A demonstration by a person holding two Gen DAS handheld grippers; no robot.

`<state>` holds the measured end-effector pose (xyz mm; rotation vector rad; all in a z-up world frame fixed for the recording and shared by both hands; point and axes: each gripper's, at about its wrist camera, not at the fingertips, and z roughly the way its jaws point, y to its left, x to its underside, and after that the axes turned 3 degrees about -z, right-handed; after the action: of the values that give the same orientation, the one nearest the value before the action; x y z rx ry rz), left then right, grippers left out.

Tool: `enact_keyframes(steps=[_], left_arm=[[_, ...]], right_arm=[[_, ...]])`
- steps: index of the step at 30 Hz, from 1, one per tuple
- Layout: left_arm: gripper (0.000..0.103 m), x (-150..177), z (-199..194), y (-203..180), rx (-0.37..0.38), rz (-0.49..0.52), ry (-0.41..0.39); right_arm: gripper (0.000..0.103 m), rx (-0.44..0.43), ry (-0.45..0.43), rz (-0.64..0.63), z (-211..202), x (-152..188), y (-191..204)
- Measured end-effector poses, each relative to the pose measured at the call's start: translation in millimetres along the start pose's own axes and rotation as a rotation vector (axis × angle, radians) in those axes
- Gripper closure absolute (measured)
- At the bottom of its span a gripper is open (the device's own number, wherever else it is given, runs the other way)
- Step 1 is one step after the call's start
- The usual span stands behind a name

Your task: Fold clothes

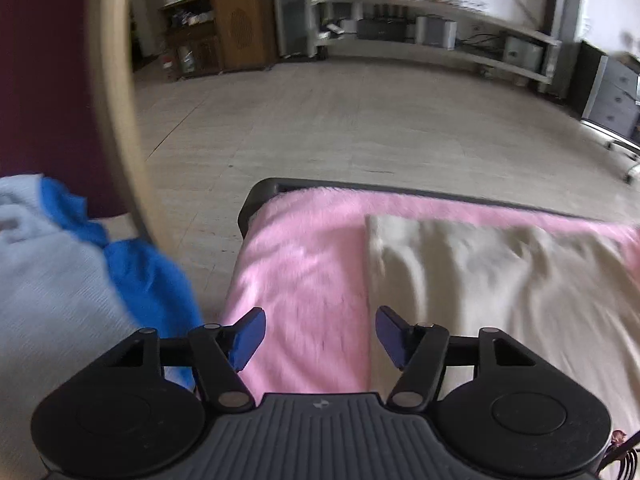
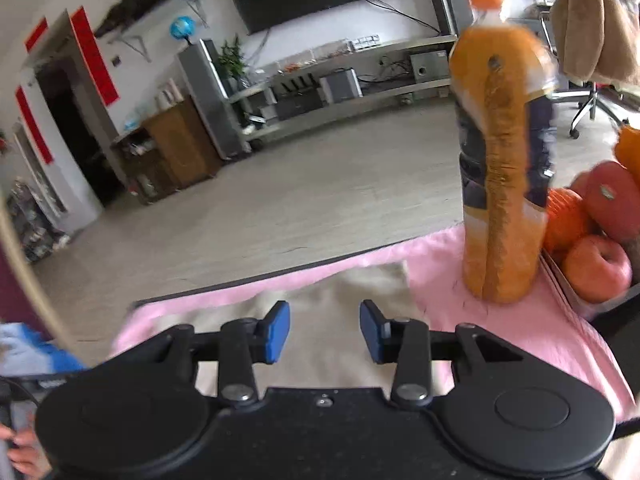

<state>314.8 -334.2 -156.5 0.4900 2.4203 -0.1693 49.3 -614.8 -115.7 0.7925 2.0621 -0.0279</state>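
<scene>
Over the pink blanket, both grippers hung empty.
The cream garment lay right of the open left gripper, directly beneath the open right gripper.

Tabletop: dark, rounded corner, edge visible beyond cloth. Pink fleecy blanket spread over it, covering nearly whole top. Cream garment lies flat on blanket, folded edge straight, some wrinkles. In right wrist view, orange drink bottle stands upright on blanket, just beside cream garment's corner. Tray of apples and oranges next to bottle at tabletop's right end.
</scene>
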Motion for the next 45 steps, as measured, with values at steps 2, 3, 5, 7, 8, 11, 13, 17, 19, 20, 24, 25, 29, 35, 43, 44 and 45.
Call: enact_keyframes(steps=[2, 3, 5, 7, 8, 11, 13, 17, 19, 20, 24, 25, 29, 35, 43, 44, 45], left_arm=[[0.040, -13, 27, -2, 0.024, -0.040, 0.013], [0.038, -17, 38, -3, 0.031, -0.045, 0.017], [0.035, -23, 58, -7, 0.043, -0.042, 0.018], [0.034, -26, 73, -8, 0.064, -0.037, 0.014], [0.032, -28, 80, -9, 0.069, -0.033, 0.011], [0.032, -30, 97, -8, 0.077, -0.031, 0.003], [0.033, -32, 105, -6, 0.093, -0.051, 0.000], [0.037, -33, 108, -4, 0.140, -0.071, -0.008], [0.037, -33, 109, -6, 0.153, -0.058, -0.008], [0.037, -34, 110, -7, 0.155, -0.055, -0.003], [0.037, -34, 115, -13, 0.136, -0.027, 0.007], [0.037, -33, 117, -16, 0.123, -0.015, 0.007], [0.058, -35, 113, -27, 0.137, -0.001, -0.004], [0.099, -31, 106, -45, 0.099, 0.104, -0.064], [0.099, -19, 82, -56, -0.008, 0.209, -0.269], [0.098, -18, 82, -59, -0.025, 0.225, -0.289], [0.098, -17, 83, -62, -0.039, 0.236, -0.300]], right_arm=[[0.065, 0.022, 0.010, -0.011, 29, -5, -8], [0.066, 0.033, 0.022, -0.013, 45, -7, -12], [0.067, 0.055, 0.030, -0.012, 68, -9, -19], [0.067, 0.082, 0.037, -0.012, 90, -10, -26], [0.067, 0.099, 0.042, -0.009, 98, -11, -29], [0.067, 0.114, 0.074, 0.002, 124, -10, -35], [0.067, 0.118, 0.088, 0.008, 136, -8, -38], [0.067, 0.118, 0.090, 0.032, 148, -1, -46], [0.067, 0.112, 0.085, 0.052, 151, 0, -53], [0.067, 0.108, 0.082, 0.062, 152, 1, -55], [0.067, 0.098, 0.077, 0.095, 155, 3, -64], [0.067, 0.106, 0.082, 0.094, 157, 2, -65], [0.073, 0.120, 0.088, 0.076, 161, 0, -63], [0.096, 0.161, 0.081, 0.014, 168, -5, -55], [0.098, 0.259, -0.115, -0.171, 136, 1, -33], [0.098, 0.277, -0.126, -0.190, 136, 3, -30], [0.099, 0.295, -0.138, -0.209, 136, 4, -28]])
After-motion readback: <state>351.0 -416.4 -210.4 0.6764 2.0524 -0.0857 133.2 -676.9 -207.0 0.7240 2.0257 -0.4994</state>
